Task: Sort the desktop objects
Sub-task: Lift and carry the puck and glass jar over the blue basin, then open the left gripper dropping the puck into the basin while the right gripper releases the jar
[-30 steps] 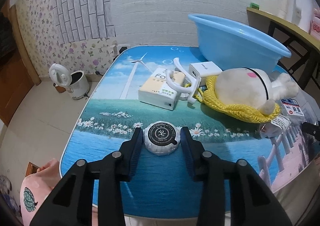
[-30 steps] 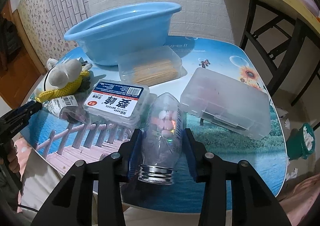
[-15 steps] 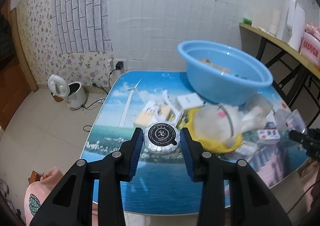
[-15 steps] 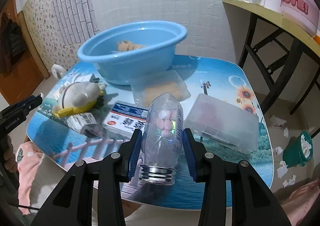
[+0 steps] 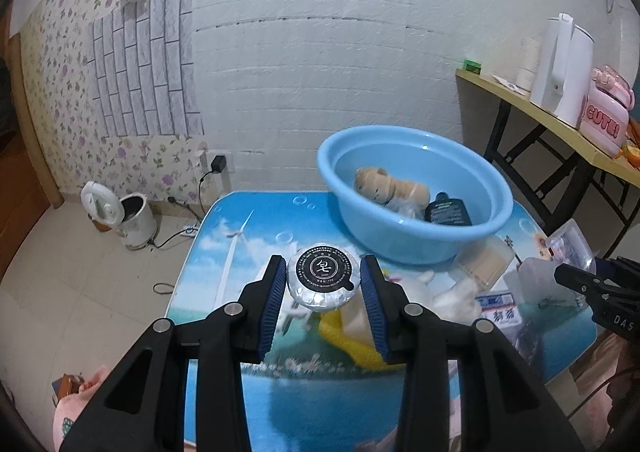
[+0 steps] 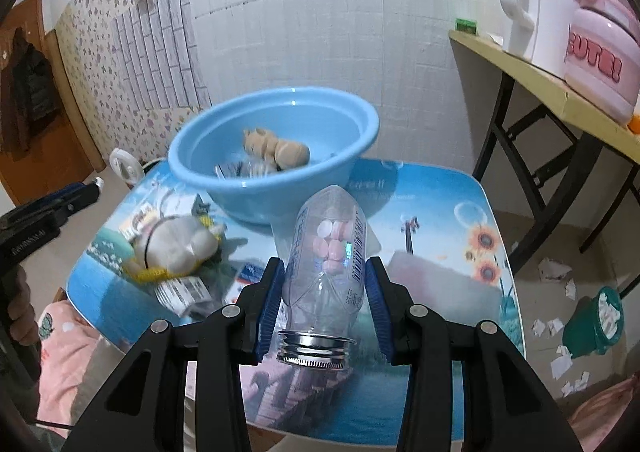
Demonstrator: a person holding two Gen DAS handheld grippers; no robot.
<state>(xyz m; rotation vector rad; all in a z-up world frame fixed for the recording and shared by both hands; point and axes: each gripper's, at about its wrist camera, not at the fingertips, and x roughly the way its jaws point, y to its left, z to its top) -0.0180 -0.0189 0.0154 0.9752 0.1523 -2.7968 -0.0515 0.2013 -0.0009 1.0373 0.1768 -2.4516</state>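
Left claw clamped on round soap, right claw gripping pill bottle

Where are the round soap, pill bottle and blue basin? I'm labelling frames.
round soap (image 5: 323,276), left wrist view, black label
pill bottle (image 6: 326,264), right wrist view, clear body
blue basin (image 6: 256,194), right wrist view, outer wall

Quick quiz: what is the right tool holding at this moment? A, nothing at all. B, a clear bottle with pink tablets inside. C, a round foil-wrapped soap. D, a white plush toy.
B: in the right wrist view the right tool is shut on the clear bottle, pink tablets showing inside and its metal cap toward the camera.
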